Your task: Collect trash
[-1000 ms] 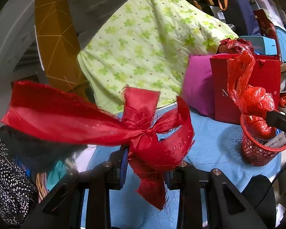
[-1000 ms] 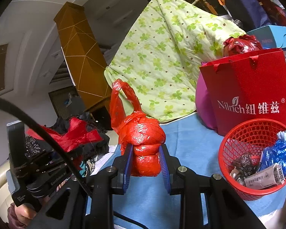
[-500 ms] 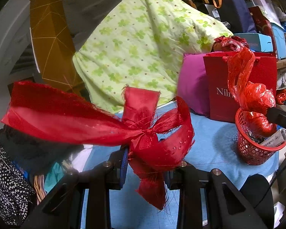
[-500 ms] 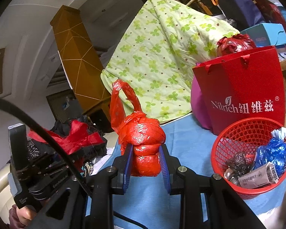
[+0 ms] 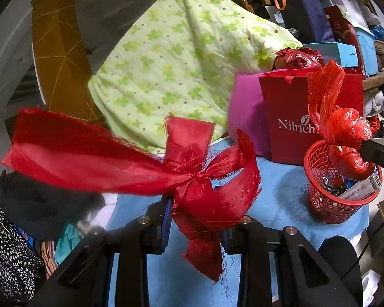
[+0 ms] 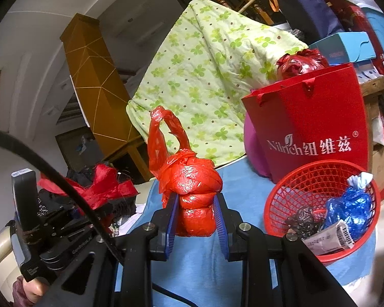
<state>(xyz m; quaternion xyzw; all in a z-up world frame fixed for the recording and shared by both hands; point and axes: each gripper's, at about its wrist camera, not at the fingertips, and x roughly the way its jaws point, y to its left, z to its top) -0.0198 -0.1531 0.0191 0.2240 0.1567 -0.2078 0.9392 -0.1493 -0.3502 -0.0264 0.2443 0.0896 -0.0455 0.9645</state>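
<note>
jaws clamp a red ribbon bow (image 5: 199, 186) and knotted red bag (image 6: 192, 192); only right view shows basket (image 6: 294, 179) contents.

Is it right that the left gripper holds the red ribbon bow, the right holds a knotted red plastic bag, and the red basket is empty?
Not quite: the red basket is not empty. The right wrist view shows a blue bag, a dark wrapper and a barcoded packet inside. The rest stands: left gripper on the ribbon bow, right gripper on the plastic bag.

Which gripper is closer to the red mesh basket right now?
Right. The right gripper, shut on the red plastic bag, hangs just over the red mesh basket. The left gripper, holding the red ribbon bow, sits off to the basket's left.
</note>
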